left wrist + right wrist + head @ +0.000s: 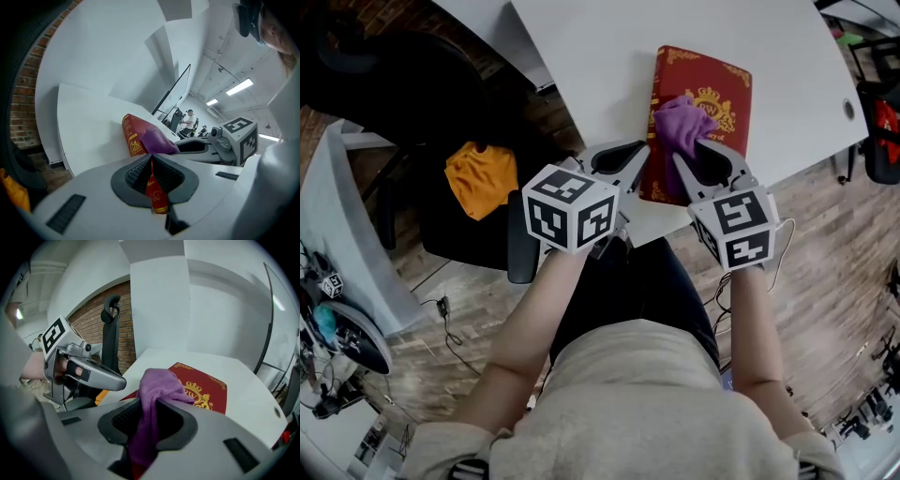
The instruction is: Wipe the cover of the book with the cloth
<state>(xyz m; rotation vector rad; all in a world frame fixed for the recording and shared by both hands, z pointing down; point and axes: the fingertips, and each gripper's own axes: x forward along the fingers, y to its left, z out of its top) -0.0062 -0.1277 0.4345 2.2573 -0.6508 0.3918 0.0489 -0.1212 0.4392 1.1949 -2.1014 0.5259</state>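
Bench [609, 75]: white top, over a wood-pattern floor [834, 244]; a brick wall [101, 319] is seen behind in the right gripper view. The book [675, 75], with a red cover, gold corner ornaments and a gold crest, is laid flat near the near edge of the bench. The cloth [680, 127], purple and bunched, is rested on the cover beside the crest, toward the book's left half. The right gripper [698, 155] is held over the near part of the cover. In its own view its jaws are seen closed on the cloth [157, 385], which is drawn up between the ribbed pads, with the book [206, 390] lying beyond. The left gripper [630, 157] is set at the book's left edge. In its own view its jaws are closed narrowly on that edge, and a strip of red cover with gold print is pinched between the pads. The book [132, 136] and cloth [157, 140] are seen just ahead, and the right gripper [197, 147] alongside. Left of the bench, a black chair [422, 112] is noted, with an orange cloth [480, 176] lying on its seat.
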